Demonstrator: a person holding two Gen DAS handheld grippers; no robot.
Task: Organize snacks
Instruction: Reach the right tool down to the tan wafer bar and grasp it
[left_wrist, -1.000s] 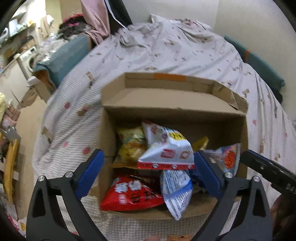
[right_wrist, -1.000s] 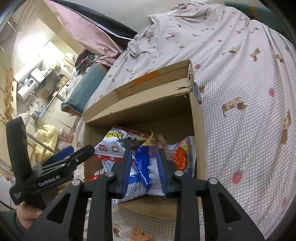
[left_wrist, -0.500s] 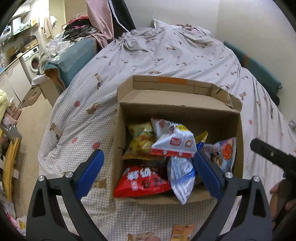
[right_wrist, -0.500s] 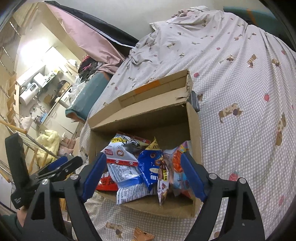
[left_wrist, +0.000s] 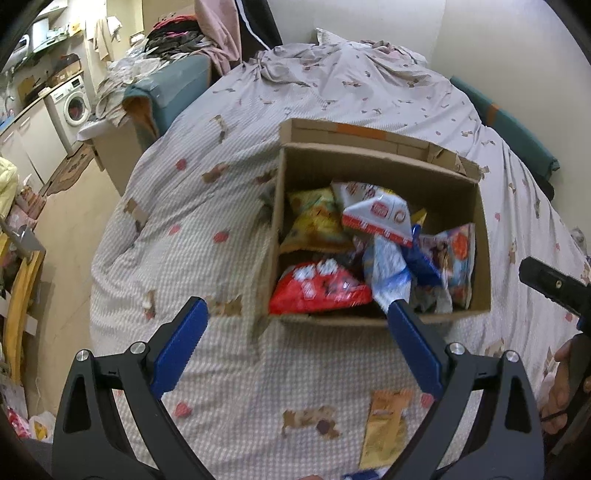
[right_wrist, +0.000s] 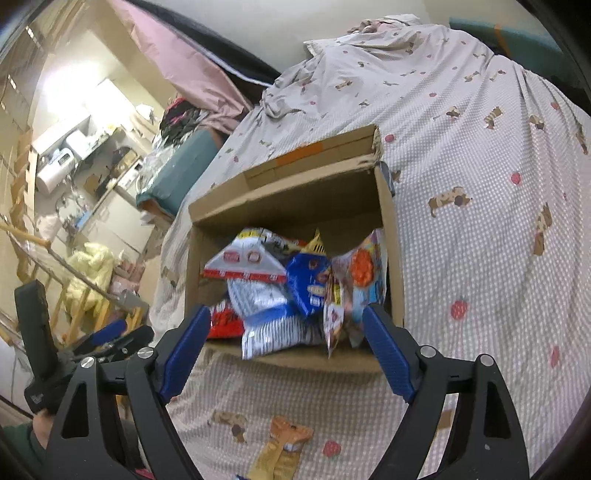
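- The cardboard box (left_wrist: 476, 236) sits on the bed's dotted cover (left_wrist: 207, 236) with its flaps open, already well stocked with snack bags.
- Inside lie a red bag (left_wrist: 317, 291) at the near left, a yellow bag (left_wrist: 314, 221) behind it, a white-and-red bag (left_wrist: 376, 218) on top, a blue-and-white striped bag (right_wrist: 262, 310) poking over the near rim, a dark blue bag (right_wrist: 308, 280) and a bag with an orange print (right_wrist: 364, 273) against the right wall.
- The bags are heaped, not lined up — some stand on edge, some lean on each other.
- The left gripper (left_wrist: 295, 325) hangs in front of the box with its jaws spread wide and nothing between them.
- The right gripper (right_wrist: 284, 332) also faces the box, jaws wide and empty; no pad touches a bag.
- Left to do, by my reading: a tan packet (left_wrist: 384, 428) lies on the cover just in front of the box, outside it — it shows in the right view too, near the bottom edge (right_wrist: 284, 446).
- A scrap of blue at the bottom edge may be another packet; too little shows to tell.
- So most of the packing looks done, with that loose packet the likely next pick.
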